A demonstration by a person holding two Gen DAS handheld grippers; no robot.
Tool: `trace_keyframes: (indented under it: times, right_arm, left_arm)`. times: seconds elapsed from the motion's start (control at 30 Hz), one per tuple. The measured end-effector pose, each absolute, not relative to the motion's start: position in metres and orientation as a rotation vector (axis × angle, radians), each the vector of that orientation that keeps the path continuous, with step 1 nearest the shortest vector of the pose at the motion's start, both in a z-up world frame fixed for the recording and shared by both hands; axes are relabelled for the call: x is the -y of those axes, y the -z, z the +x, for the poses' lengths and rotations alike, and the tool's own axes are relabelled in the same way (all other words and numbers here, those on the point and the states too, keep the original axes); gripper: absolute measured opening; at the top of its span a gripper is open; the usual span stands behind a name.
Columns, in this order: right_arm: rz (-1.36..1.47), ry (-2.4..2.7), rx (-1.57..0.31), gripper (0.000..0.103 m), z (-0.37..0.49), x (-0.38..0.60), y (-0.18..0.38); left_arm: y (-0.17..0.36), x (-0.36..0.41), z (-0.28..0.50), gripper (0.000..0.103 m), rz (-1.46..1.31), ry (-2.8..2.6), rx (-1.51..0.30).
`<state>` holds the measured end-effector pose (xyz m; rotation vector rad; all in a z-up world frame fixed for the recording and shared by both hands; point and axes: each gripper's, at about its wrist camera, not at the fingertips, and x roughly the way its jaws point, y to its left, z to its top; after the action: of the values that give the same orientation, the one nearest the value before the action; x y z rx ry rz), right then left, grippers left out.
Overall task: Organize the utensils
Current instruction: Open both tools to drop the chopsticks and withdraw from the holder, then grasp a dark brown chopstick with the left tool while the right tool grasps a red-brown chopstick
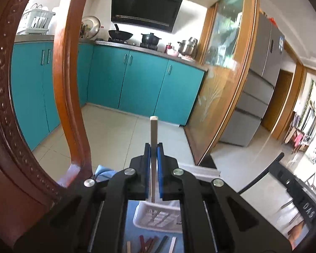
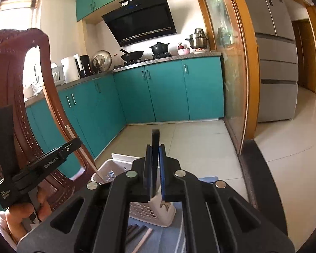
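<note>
The white stick (image 1: 153,145) stands upright, pinched between the blue pads of the left gripper (image 1: 153,147), jaws closed tight on its lower half; its bottom end hangs just above the white basket (image 1: 158,219). The dark stick (image 2: 155,147) is held the same way in the right gripper (image 2: 155,149), jaws shut on it, over the basket (image 2: 115,164), where another pale stick already leans inside. More sticks (image 1: 155,242) lie loose on the blue mat (image 1: 132,221) in front of the basket.

The step in hand looks like dropping each held stick into the basket. To do it well, keep each stick vertical, centre its lower end over one compartment, lower until the tip is inside the rim, then open. Move one gripper at a time, since both crowd the same basket. A wooden chair (image 1: 69,84) stands close on the left; avoid clipping it.
</note>
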<state>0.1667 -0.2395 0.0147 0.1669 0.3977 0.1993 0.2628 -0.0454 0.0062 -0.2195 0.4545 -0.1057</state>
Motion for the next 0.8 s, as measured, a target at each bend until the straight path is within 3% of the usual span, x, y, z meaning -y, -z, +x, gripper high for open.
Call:
trace_keyframes:
  times: [0.13,0.33,0.43,0.5,0.67,0.73,0.8]
  right_arm:
    - [0.191,-0.185,-0.324,0.045,0.145,0.25,-0.025]
    - [0.271,-0.254,-0.11,0.048,0.085,0.273,-0.033]
    - [0.212,-0.394,-0.091,0.048,0.065,0.259,-0.028]
    - [0.173,-0.514,-0.217,0.047,0.077,0.241,-0.016]
    - [0.084,-0.483,-0.841,0.046,0.16,0.171,0.087]
    - [0.092,-0.466,-0.982,0.036,0.178,0.155,0.122]
    - [0.093,-0.479,-1.064,0.034,0.188,0.141,0.148]
  left_arm:
    - [-0.003,0.045,0.245,0.009,-0.193,0.111,-0.448]
    - [-0.013,0.027,0.202,0.025,-0.173,0.099,-0.356]
    - [-0.015,0.014,0.186,0.026,-0.167,0.05,-0.317]
    - [-0.012,0.004,0.181,0.027,-0.179,0.03,-0.326]
    - [0.011,-0.013,0.185,0.033,-0.2,-0.015,-0.449]
    - [0.022,-0.013,0.194,0.033,-0.215,-0.007,-0.526]
    - [0.03,-0.013,0.2,0.034,-0.207,-0.007,-0.58]
